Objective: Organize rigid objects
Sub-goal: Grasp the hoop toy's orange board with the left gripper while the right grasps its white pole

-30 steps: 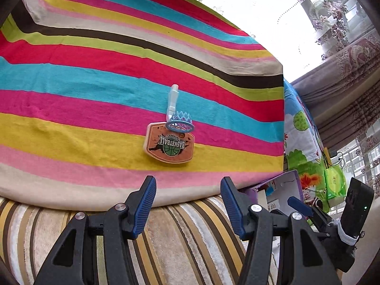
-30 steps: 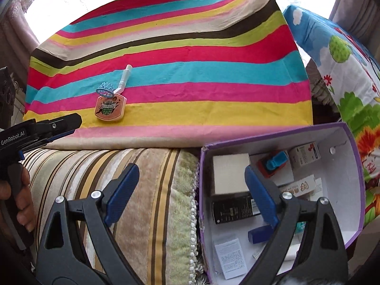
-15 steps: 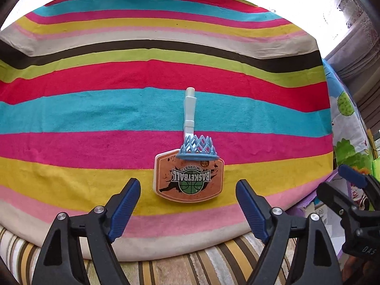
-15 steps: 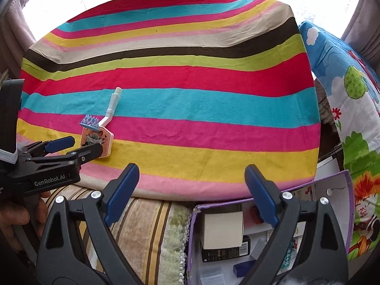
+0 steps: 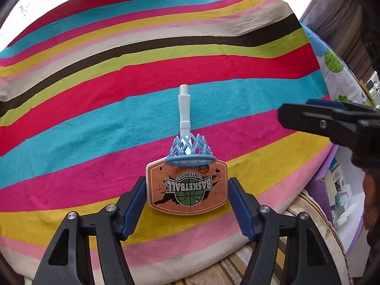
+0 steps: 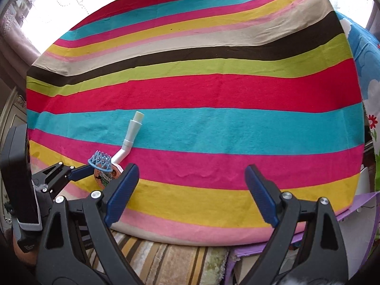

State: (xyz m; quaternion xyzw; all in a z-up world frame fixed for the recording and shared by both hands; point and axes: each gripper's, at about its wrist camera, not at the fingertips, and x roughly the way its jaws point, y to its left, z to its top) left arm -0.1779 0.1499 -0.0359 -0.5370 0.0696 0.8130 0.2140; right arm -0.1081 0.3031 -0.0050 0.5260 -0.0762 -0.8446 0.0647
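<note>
A toy basketball hoop (image 5: 187, 190) lies flat on the striped cloth (image 5: 95, 109): an orange backboard, a blue net (image 5: 189, 148) and a white pole (image 5: 184, 106) pointing away. My left gripper (image 5: 187, 201) is open, with its blue pads on either side of the backboard's near end, a small gap showing on each side. The toy also shows in the right wrist view (image 6: 106, 166), with the left gripper's finger (image 6: 78, 172) beside it. My right gripper (image 6: 190, 190) is open and empty above the cloth's near edge.
A purple box (image 5: 332, 190) with small items inside stands to the right of the cloth; its lid (image 6: 361, 204) shows in the right wrist view. A striped cushion (image 6: 166, 261) lies in front. A blue cartoon-print fabric (image 6: 363, 54) lies at the right.
My left gripper has moved forward onto the cloth until its open pads flank the backboard. My right gripper has moved forward and up from the purple box, now over the cloth.
</note>
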